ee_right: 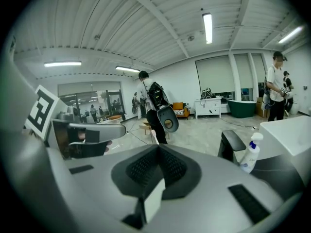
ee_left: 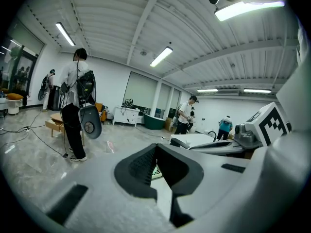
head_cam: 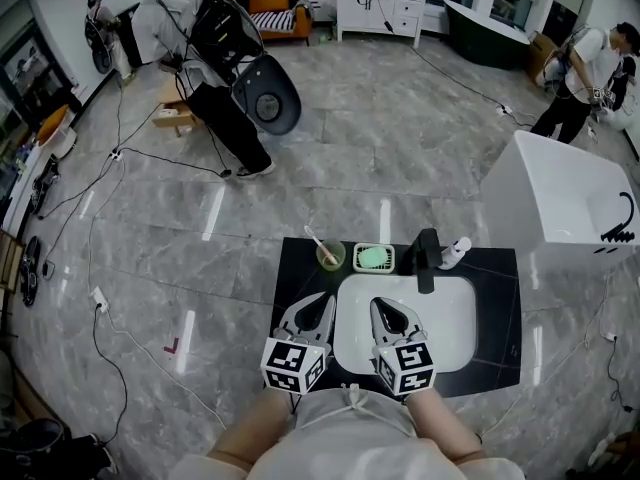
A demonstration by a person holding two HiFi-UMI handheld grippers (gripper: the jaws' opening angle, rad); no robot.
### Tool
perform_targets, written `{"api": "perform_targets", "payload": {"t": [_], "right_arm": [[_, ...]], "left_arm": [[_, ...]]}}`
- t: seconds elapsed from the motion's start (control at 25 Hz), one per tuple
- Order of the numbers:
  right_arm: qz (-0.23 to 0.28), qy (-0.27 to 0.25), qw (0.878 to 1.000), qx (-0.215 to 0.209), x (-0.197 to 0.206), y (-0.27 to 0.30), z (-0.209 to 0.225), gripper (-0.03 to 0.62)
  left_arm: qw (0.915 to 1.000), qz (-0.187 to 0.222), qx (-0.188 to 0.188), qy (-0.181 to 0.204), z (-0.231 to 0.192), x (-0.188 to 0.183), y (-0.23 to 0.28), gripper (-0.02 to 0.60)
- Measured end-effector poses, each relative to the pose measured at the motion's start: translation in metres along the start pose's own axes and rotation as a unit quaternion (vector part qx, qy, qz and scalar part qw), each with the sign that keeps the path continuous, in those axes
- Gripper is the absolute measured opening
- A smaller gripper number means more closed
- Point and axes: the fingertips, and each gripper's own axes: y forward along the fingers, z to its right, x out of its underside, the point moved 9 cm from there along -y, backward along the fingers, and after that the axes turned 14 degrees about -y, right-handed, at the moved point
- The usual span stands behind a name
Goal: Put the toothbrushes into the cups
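On the black counter (head_cam: 296, 268), left of the sink, a green cup (head_cam: 331, 257) stands with a pale toothbrush (head_cam: 318, 240) leaning out of it to the upper left. No other toothbrush shows. My left gripper (head_cam: 325, 300) hovers just in front of the cup at the sink's left edge, jaws shut and nothing between them. My right gripper (head_cam: 381, 306) hangs over the white sink basin (head_cam: 450, 328), also shut and empty. In the left gripper view the closed jaws (ee_left: 156, 147) fill the foreground. The right gripper view shows its pads (ee_right: 159, 147) meeting.
Behind the basin stand a green soap dish (head_cam: 374, 258), a black faucet (head_cam: 428, 258) and a white pump bottle (head_cam: 455, 253). A white bathtub (head_cam: 560, 203) sits to the right. Cables run across the marble floor, and several people stand farther off.
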Motion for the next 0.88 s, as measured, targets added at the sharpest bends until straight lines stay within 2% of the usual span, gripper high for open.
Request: {"api": "perform_targets", "payload": {"t": [0.88], "right_arm": [[-0.022,-0.007,1.0,-0.01,0.0089,0.0032,-0.0004,0.026]], "left_arm": [[0.9999,-0.014,-0.001,-0.007,-0.0043,0.009,0.0051,0.02]]}}
